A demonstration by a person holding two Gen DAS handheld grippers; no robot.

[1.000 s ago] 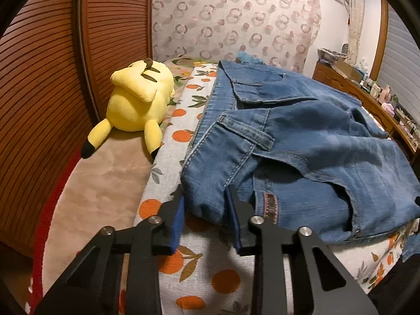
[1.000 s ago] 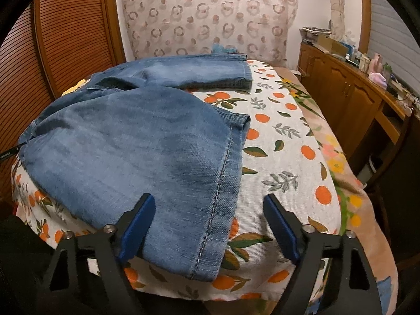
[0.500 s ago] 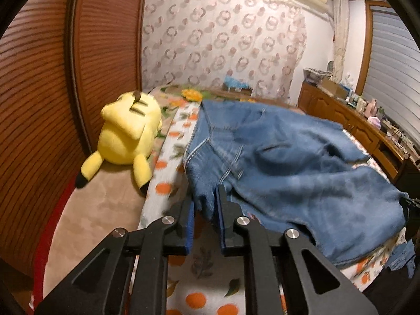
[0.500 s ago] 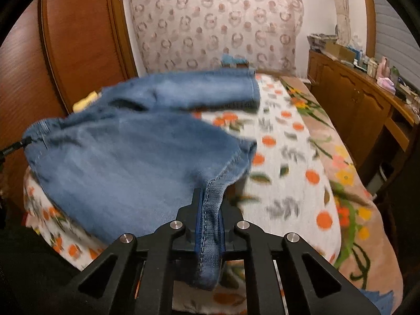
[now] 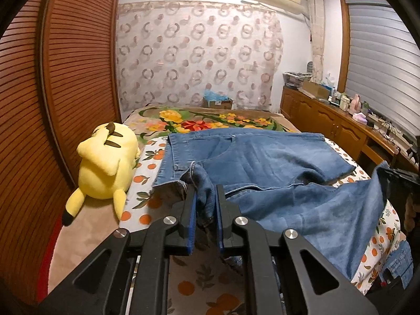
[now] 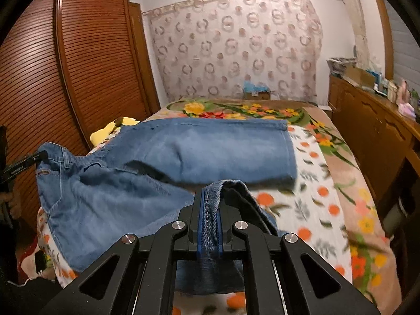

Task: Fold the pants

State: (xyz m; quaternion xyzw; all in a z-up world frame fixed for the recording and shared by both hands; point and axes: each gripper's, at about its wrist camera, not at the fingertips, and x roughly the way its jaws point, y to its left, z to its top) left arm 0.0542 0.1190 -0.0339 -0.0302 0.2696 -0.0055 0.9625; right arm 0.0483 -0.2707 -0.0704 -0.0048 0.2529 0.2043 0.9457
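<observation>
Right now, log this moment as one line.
stage: lifting near leg | left tongs: shut on jeans waistband | right tongs: shut on hem | far leg: flat on bed

Left hand-held gripper (image 5: 204, 207): jaws clamped on denim, tilted downward | Right hand-held gripper (image 6: 210, 223): jaws pinched tight on hem, tilted downward

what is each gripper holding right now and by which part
Both hold the jeans: the left gripper pinches the waistband corner, the right gripper pinches the stitched hem of the near leg.
</observation>
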